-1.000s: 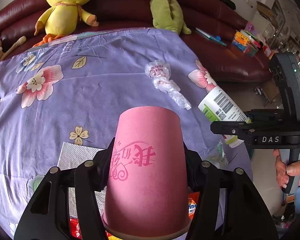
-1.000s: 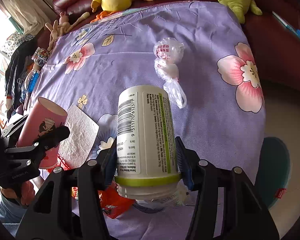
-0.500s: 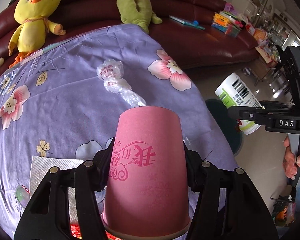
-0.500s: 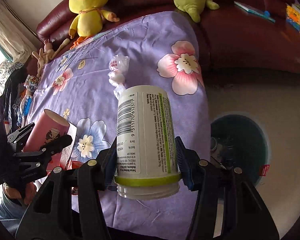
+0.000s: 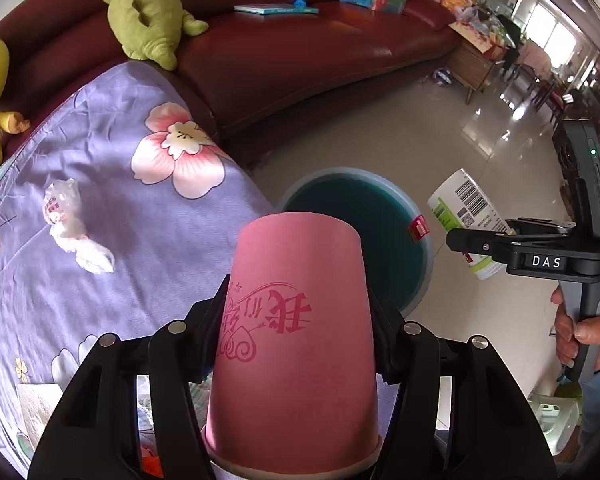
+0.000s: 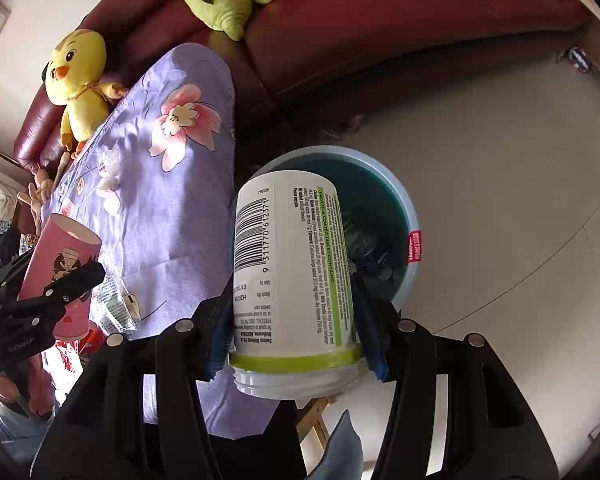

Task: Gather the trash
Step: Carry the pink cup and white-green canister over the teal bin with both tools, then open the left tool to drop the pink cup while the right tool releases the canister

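My left gripper [image 5: 298,320] is shut on a pink paper cup [image 5: 296,340], held upside down over the table's right edge. My right gripper [image 6: 294,316] is shut on a white pill bottle [image 6: 292,280] with a green band and no cap, held above the floor by a round teal trash bin [image 6: 410,216]. The bin [image 5: 424,256] lies on the floor just beyond the cup. In the left wrist view the bottle [image 5: 464,216] and right gripper [image 5: 476,242] are to the bin's right. A crumpled clear plastic wrapper [image 5: 74,228] lies on the purple cloth.
The table has a purple flowered cloth [image 5: 120,200]. A dark red sofa [image 5: 300,52] with a green plush [image 5: 144,12] and a yellow duck plush [image 6: 78,84] curves behind. A napkin [image 5: 36,408] and plastic packets [image 6: 114,300] lie near the table's front. Beige floor spreads to the right.
Both grippers have swung right, away from the table and towards the bin. The bin now sits just ahead of both. Both still hold their items.
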A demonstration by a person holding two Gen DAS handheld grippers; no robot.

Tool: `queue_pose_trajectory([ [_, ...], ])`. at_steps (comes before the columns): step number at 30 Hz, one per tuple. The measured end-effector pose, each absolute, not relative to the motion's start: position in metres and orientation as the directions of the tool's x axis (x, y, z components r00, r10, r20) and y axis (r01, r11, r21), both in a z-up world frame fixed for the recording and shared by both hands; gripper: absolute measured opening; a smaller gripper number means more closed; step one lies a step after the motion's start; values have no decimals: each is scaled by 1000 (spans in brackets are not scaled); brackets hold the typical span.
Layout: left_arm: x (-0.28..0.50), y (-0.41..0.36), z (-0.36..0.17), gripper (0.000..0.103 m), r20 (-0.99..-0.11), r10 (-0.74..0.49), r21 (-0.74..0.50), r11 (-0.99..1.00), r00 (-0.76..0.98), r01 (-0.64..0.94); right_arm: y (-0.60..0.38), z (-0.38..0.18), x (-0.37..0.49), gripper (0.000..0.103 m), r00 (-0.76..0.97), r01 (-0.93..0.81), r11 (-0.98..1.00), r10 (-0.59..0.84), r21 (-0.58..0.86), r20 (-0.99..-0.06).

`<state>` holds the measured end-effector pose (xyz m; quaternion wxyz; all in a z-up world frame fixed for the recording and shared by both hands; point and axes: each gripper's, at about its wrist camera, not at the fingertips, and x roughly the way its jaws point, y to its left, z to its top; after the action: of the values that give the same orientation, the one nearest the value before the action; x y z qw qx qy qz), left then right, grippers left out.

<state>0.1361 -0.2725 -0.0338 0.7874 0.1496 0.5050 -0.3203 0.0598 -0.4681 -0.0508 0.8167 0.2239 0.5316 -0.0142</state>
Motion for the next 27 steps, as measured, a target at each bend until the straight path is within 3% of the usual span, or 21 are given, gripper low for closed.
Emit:
queue_pose_trajectory([
  [15,156,-364,-84,64,-931,-306,-85,715,200,694,-510,-77,57,51,406,324,876,211,356,-889],
  [20,162,-359,-88,72,-930,-317,-110,723,186,682,-511,-81,61,51,390,327,879,209,347,-897],
  [27,162,-341,-86,74,-926,-335,-140,731,173,668,-504,-84,72,51,376,321,887,204,333,-904],
])
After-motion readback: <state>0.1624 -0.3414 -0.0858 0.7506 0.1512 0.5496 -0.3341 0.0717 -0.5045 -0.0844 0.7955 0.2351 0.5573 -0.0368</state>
